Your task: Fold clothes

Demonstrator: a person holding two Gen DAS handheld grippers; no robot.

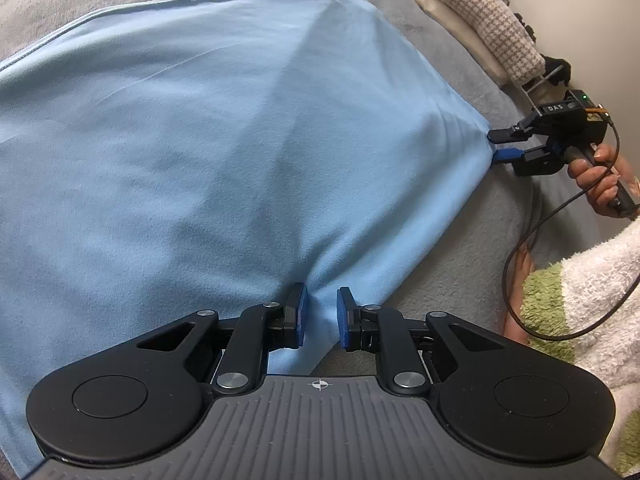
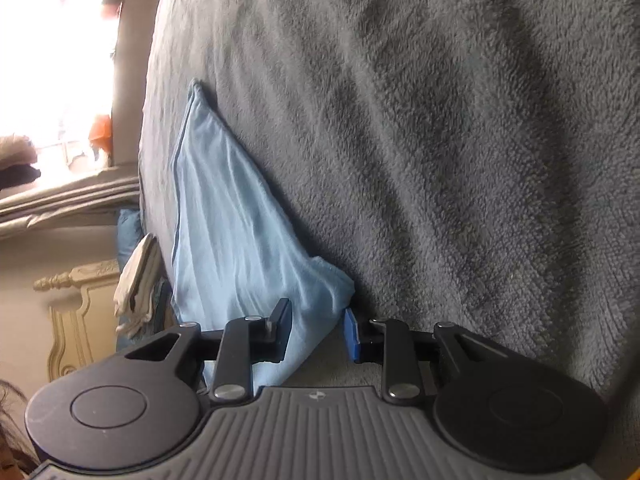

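Left gripper (image 1: 319,316) is straddling a corner of the light blue cloth (image 1: 200,140) — jaws parted, not clamping. Right gripper (image 2: 318,334) is likewise sitting agape around another corner. Both corners are lying on the grey fleece blanket (image 2: 440,140).

"DAS" in white letters on top of right gripper (image 1: 505,145) body; no other legible text.
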